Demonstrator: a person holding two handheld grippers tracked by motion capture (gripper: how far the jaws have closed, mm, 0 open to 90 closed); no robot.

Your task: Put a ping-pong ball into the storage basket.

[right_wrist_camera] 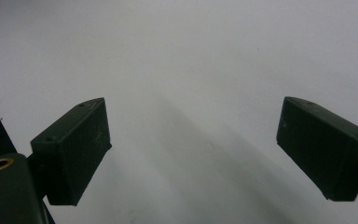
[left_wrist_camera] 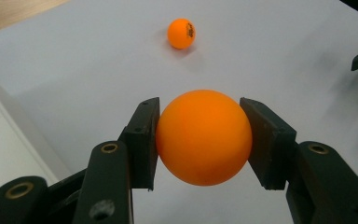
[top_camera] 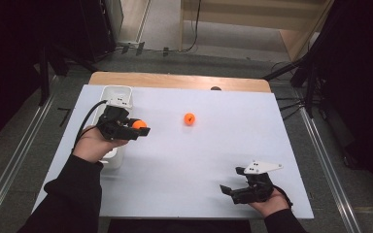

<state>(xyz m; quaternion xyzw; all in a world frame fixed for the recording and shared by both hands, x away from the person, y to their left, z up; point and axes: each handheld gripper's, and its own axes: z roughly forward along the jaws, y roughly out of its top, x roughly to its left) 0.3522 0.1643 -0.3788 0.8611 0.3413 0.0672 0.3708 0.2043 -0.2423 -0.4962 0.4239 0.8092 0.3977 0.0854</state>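
Nearest the person, the right gripper point(top_camera: 234, 180) rests low over the front right part of the white table sheet point(top_camera: 213, 160), its jaws spread wide with only bare sheet between them, as the right gripper view confirms. A grey three-cornered plate point(top_camera: 260, 167) sits on top of it.

Across the sheet to the left, the left gripper point(top_camera: 141, 127) is clamped on an orange ball point(top_camera: 138, 124); in the left gripper view both pads press the ball's sides point(left_wrist_camera: 204, 136), and it hangs above the sheet. Behind and beneath that hand stands a white rectangular bin point(top_camera: 118, 97), touching the sheet's left edge region; the hand covers its near part.

Ahead of the left gripper's jaws, well apart from them, a second orange ball point(top_camera: 189, 118) lies free on the sheet, with a small dark mark on it point(left_wrist_camera: 181, 33). Nothing stands between it and the jaws.

Past the sheet's far edge a strip of wooden tabletop point(top_camera: 175, 80) shows. Beyond lie grey floor point(top_camera: 165, 29), cables, dark stand legs at both sides, and pale wooden furniture at the back.
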